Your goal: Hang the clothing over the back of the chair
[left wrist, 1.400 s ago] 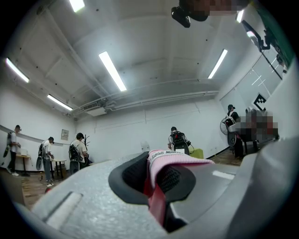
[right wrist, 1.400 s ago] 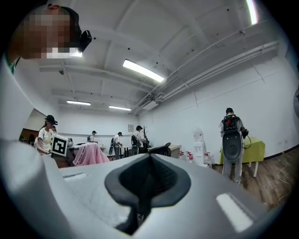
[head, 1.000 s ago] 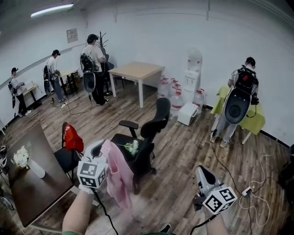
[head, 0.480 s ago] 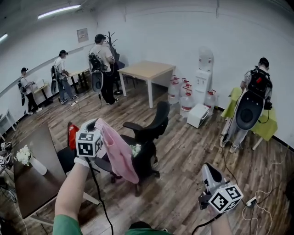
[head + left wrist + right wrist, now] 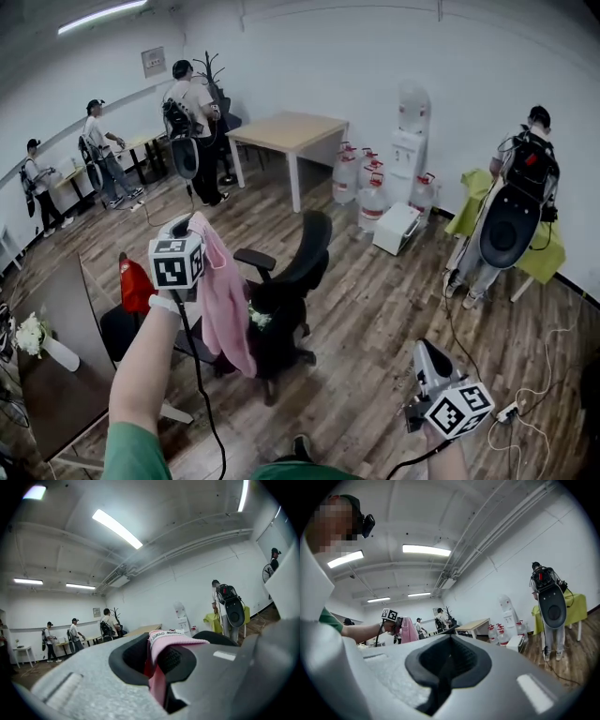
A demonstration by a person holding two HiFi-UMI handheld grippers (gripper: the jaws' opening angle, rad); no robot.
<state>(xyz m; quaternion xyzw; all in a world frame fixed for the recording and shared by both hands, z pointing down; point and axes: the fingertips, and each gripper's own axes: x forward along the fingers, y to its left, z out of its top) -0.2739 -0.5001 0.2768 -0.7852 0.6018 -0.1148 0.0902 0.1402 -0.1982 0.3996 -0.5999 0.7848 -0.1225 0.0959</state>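
While the left gripper, at 9 o'clock of the one chair, has jaws pinching one pink garment, which hangs beside the chair and not over its back, the right gripper at 4 o'clock has jaws pressed together, empty. One vase on the tabletop holds white flowers. Four jugs.

The white band on the pink clothing carries upside-down print: "SPORTS" beside a word ending "HION". The wall sign is too small to read.
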